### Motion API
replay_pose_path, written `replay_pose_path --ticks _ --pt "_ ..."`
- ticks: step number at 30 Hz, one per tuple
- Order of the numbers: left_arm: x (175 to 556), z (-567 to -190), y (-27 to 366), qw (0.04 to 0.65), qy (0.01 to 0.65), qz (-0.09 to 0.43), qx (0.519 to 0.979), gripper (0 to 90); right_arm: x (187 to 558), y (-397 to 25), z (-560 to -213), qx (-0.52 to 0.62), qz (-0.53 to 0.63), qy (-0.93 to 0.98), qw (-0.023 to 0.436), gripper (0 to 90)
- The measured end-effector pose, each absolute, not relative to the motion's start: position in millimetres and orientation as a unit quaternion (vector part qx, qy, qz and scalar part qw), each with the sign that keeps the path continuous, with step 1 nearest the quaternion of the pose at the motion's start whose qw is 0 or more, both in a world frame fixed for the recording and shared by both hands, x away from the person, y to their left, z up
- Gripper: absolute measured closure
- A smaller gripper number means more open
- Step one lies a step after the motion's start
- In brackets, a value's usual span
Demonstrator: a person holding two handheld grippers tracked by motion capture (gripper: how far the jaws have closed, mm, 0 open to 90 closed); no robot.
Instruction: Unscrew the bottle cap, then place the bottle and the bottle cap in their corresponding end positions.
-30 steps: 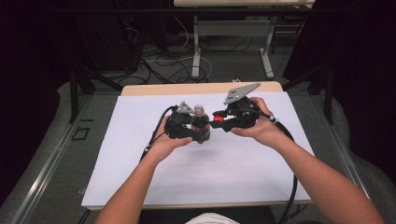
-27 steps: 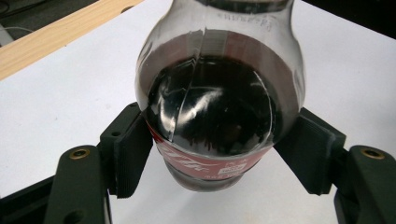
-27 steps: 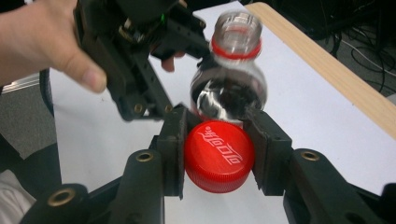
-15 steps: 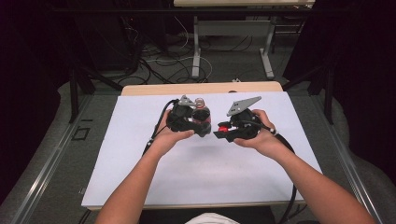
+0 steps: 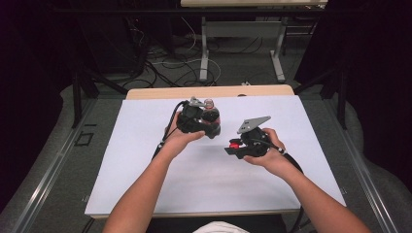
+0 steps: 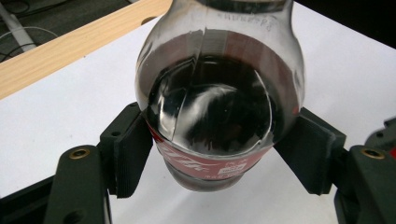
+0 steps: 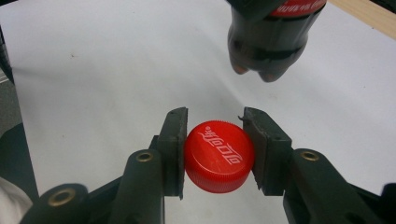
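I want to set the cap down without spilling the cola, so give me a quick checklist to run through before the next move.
1. Cap held firmly: ok. The right tongs pinch the red cap on both sides.
2. Bottle held firmly: ok. The left tongs clamp the cola bottle at its label.
3. Bottle upright with its open neck up: ok in the high view.
4. Bottle clear of the table: ok; its base hangs above the white sheet.
5. Landing spot for the cap: ok, bare sheet lies under it.
6. Cap threads clean: cannot tell; the underside is hidden.
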State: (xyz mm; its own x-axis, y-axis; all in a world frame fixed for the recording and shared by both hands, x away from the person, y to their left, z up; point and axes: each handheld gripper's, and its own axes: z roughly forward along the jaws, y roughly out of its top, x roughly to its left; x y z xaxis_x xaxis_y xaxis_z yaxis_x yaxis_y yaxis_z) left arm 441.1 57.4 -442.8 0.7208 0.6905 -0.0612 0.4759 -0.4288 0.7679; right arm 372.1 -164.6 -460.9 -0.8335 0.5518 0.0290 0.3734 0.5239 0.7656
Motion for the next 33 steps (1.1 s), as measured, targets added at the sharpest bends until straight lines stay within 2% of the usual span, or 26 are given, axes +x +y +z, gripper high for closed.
replay_pose_path --ticks 33 --pt "465 -482 35 0.393 0.375 0.141 0.828 30.8 374 -180 -512 0.329 0.410 0.842 0.117 61.1"
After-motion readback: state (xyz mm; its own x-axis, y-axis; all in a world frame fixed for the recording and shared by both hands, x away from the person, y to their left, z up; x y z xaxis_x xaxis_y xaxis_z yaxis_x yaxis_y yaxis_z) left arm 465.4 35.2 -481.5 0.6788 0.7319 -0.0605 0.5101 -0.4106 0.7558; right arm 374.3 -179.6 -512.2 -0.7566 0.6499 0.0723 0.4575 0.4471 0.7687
